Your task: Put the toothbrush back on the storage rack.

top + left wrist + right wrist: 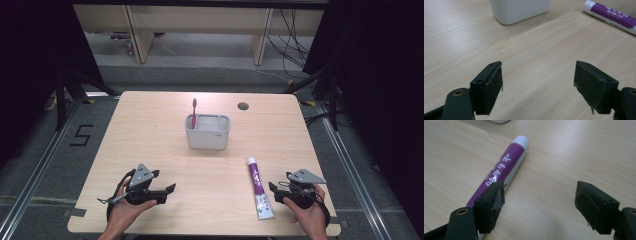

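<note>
Your right gripper rests low at the near right of the table, jaws spread wide with nothing between them. In the right gripper view its left jaw sits in front of the purple-and-white toothpaste tube, though whether it touches the tube I cannot tell. The tube lies flat just beside that gripper, its cap end pointing away toward the white holder at the middle of the table. Your left gripper is at the near left, also gaping and empty, with bare wood between its jaws in the left gripper view. A red toothbrush already stands upright in the holder's left compartment (the right one looks free). I judge you are at the approach, before any grasp. The next move calls for shifting the right gripper sideways until the tube's body lies between both jaws, then closing across its width.
</note>
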`<action>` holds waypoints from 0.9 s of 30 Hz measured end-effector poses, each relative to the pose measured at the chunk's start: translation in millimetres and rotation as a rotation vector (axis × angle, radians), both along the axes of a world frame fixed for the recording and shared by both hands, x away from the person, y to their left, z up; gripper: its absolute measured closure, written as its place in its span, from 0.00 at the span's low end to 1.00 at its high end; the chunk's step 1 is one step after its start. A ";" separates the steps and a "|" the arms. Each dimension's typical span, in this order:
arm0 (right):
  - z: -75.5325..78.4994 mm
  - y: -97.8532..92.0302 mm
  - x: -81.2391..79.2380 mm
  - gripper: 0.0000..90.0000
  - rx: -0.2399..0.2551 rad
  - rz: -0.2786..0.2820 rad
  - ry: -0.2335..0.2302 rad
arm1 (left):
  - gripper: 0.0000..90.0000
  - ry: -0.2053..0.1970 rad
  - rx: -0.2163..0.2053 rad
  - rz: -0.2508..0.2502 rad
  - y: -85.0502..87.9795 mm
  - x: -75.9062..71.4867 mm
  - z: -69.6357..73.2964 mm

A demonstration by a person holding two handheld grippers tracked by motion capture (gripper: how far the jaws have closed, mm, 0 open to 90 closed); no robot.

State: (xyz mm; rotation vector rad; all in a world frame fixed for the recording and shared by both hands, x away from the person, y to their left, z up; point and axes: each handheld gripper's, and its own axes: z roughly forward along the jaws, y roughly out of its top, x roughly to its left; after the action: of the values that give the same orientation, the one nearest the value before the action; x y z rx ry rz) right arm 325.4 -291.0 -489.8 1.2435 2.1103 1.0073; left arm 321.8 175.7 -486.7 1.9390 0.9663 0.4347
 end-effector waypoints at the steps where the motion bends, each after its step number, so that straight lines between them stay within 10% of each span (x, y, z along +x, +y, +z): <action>1: -0.2 0.3 0.1 0.28 0.008 0.001 0.011 | 0.25 0.002 0.001 0.003 -0.2 -1.8 -0.7; 27: -0.5 -3.4 -3.6 0.33 0.002 0.001 0.006 | 0.23 0.009 0.030 -0.034 7.7 -37.8 -14.0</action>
State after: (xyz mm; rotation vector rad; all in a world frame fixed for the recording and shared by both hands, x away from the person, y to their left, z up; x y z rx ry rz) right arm 321.8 -294.4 -490.3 1.2484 2.1153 1.0070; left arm 284.0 183.3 -500.7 1.9828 0.9364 0.4234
